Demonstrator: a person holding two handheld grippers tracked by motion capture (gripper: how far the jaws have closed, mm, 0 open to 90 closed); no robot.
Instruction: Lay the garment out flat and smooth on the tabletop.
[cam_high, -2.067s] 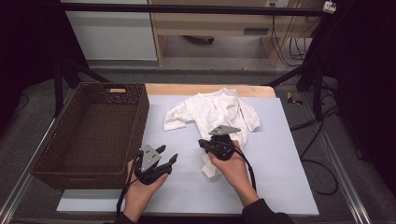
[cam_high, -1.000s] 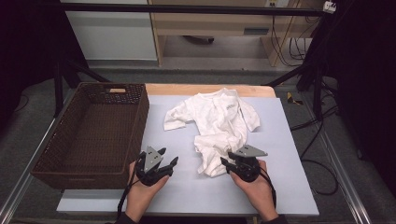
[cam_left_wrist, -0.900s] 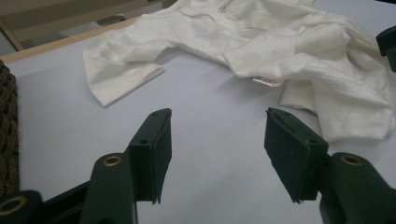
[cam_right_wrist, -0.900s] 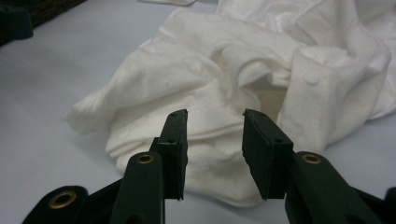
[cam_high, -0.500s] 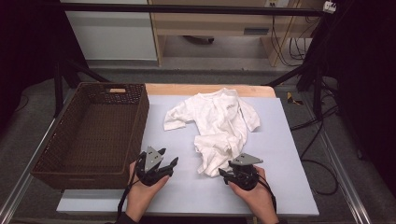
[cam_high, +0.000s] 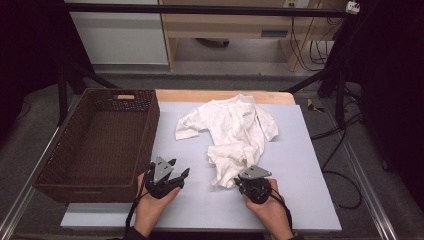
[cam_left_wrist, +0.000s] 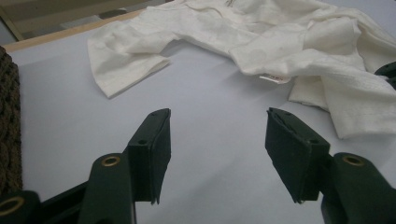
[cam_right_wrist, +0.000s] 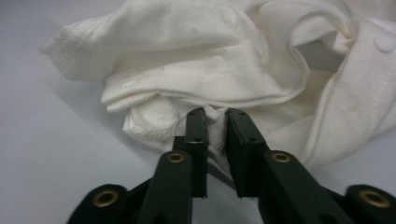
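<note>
Crumpled white cotton baby garment (cam_high: 235, 130) lies mid-table, long axis running away from person. Right gripper (cam_high: 243, 183) pinches its near hem — nearer arm. Left gripper (cam_high: 176, 172) spread, empty, garment to its right; brown wicker basket (cam_high: 65, 170) on its left.

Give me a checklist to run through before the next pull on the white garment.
1. Right gripper shut on the garment: ok, a fold sits between its jaws.
2. Hold is deep enough: cannot tell, only a small bunch is pinched.
3. Left gripper free: ok, open over bare mat.
4. Garment spread flat: not ok, its near end is bunched.
5. Basket ready: ok, nothing in it.
</note>
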